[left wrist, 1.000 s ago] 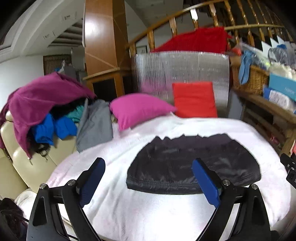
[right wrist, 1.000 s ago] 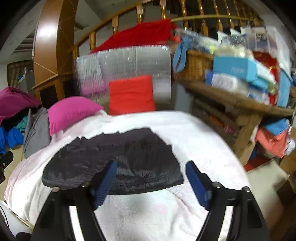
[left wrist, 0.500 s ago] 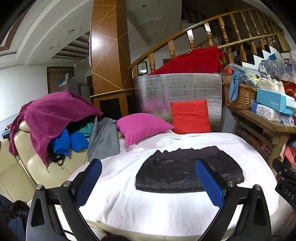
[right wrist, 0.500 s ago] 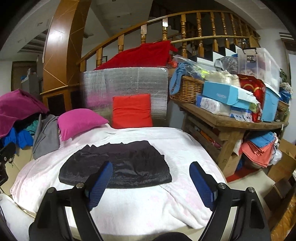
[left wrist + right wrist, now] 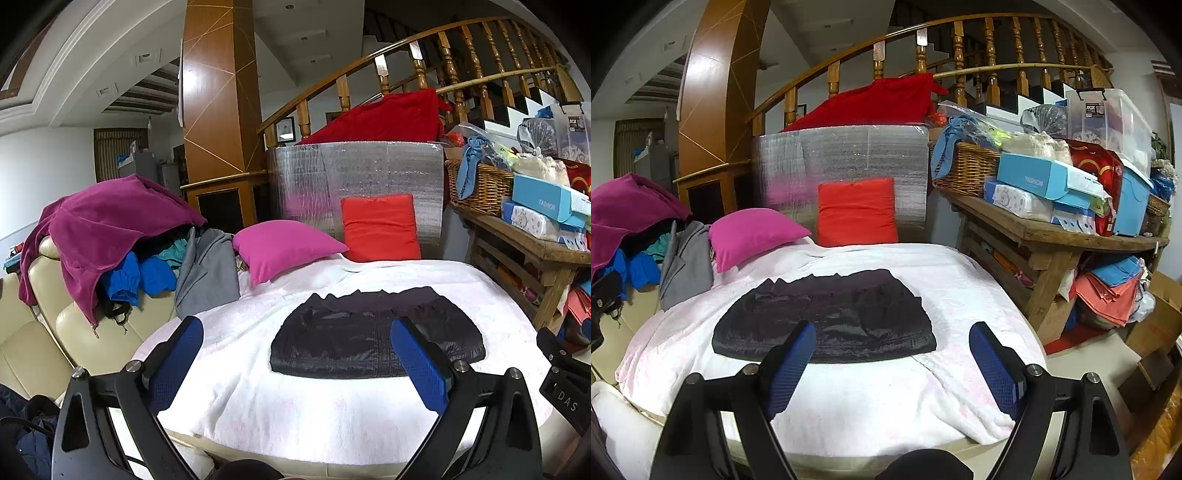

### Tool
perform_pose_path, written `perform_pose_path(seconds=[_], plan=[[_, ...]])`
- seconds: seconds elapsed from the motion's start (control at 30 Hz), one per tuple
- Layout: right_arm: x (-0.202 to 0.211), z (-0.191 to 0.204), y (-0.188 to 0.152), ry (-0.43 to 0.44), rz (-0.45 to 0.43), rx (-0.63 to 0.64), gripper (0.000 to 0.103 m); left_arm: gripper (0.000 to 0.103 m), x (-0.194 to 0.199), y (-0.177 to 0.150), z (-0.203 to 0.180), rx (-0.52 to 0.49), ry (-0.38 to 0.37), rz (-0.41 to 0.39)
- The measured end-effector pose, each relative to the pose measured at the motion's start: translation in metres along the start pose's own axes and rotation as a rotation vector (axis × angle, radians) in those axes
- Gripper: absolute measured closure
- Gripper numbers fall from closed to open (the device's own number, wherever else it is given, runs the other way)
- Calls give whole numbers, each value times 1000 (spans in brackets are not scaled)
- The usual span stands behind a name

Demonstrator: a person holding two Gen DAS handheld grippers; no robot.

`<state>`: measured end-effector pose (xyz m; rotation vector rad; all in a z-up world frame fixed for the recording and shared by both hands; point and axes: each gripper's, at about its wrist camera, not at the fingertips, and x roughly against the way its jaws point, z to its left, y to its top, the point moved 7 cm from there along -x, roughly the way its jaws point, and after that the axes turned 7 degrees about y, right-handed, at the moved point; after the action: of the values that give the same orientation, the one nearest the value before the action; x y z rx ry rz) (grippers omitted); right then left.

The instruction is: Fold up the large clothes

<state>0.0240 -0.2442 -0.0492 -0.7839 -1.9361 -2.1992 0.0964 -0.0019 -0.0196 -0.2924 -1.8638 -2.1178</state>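
While your left wrist camera takes in the cream sofa (image 5: 44, 332) heaped with a magenta garment (image 5: 107, 221), blue clothes (image 5: 136, 275) and a grey garment (image 5: 207, 269), your right wrist camera shows more of the wooden shelf (image 5: 1045, 232): a clear storage bin (image 5: 1108, 122), a light blue box (image 5: 1049, 181) and folded coral cloth (image 5: 1108, 299) stacked underneath. Only the left view catches the edge of your right gripper (image 5: 565, 376) at its right margin.

Your dark garment (image 5: 373, 332) lies folded flat on the white blanket (image 5: 332, 413), near the middle of it, a compact rounded rectangle with a ruffled far edge and a slight sheen; nothing touches it.

You have one folded dark garment, two cushions behind it, one pink (image 5: 284, 247) and one red (image 5: 380, 229), one wicker basket (image 5: 967, 168), and one silver foil panel (image 5: 354, 177).

Your left gripper (image 5: 295, 365) has its blue fingers spread wide and empty. In its own view your right gripper (image 5: 894, 365) is likewise spread wide, pinching nothing, with the garment beyond the fingertips.
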Motion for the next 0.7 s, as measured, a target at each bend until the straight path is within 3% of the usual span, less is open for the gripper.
perform_pose_path(seconds=[0.7], plan=[[-6, 0, -2, 29, 3, -26, 16, 2, 0, -1, 4, 12, 7, 6]])
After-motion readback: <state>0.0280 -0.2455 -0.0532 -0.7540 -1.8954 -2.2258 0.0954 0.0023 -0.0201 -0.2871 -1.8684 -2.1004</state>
